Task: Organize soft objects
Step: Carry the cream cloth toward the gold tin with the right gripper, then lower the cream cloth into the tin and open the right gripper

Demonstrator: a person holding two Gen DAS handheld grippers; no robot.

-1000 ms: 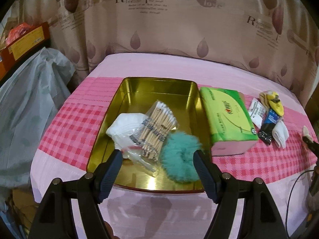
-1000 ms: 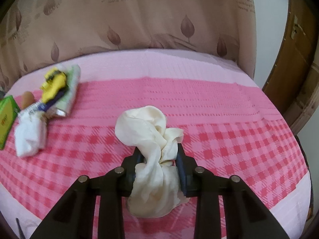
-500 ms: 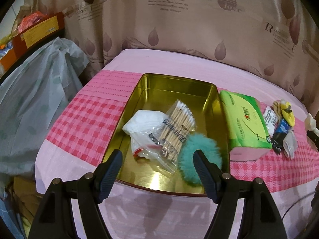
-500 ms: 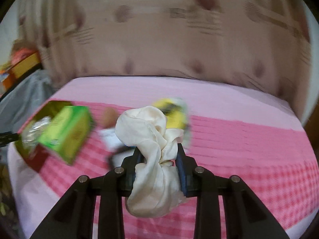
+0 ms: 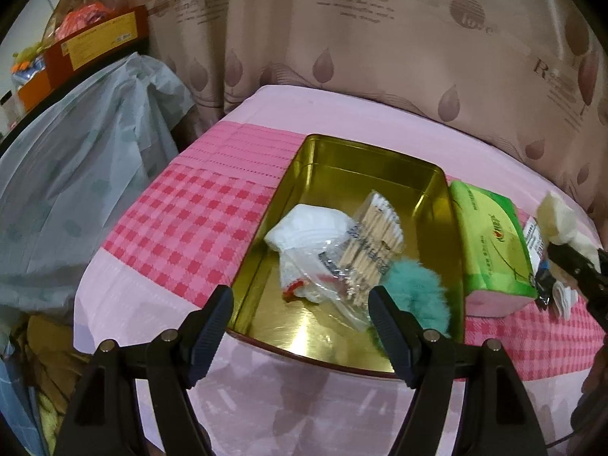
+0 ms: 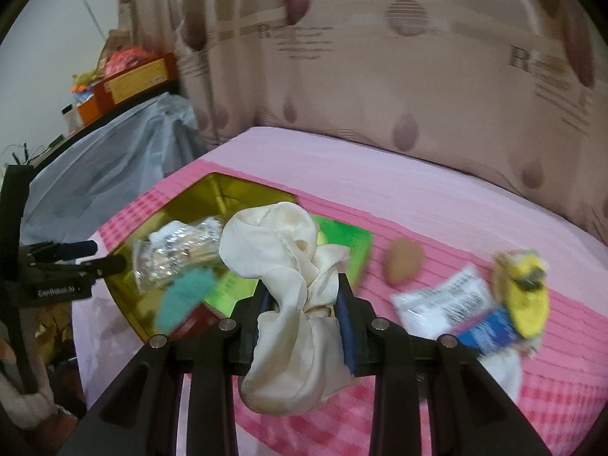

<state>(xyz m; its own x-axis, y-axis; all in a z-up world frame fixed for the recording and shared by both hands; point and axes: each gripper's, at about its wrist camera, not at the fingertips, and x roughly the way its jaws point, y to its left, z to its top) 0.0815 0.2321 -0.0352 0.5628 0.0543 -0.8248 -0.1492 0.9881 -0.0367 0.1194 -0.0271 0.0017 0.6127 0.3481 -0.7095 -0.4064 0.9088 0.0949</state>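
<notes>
We've got the crumpled cream silk cloth [image 6: 292, 285] pinched in our right fingers [image 6: 344, 326]; gold metal tin [image 6: 212, 190] sits at 10 o'clock, left fingers [image 5: 212, 323] spread empty.

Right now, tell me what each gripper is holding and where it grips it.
The right gripper is shut on the cream cloth, pinching its bunched middle, with folds above and below the fingers. The left gripper is open and holds nothing.

Pink checked table [image 5: 182, 228], gold tin [image 5: 433, 186], tissue pack [image 5: 490, 243]

Domestic room, likely a home. Evidence: leaf-print beige curtain [image 5: 380, 49]; pink checked tablecloth [image 5: 182, 228]. Cluttered shelf of orange cardboard boxes [image 5: 87, 45].
</notes>
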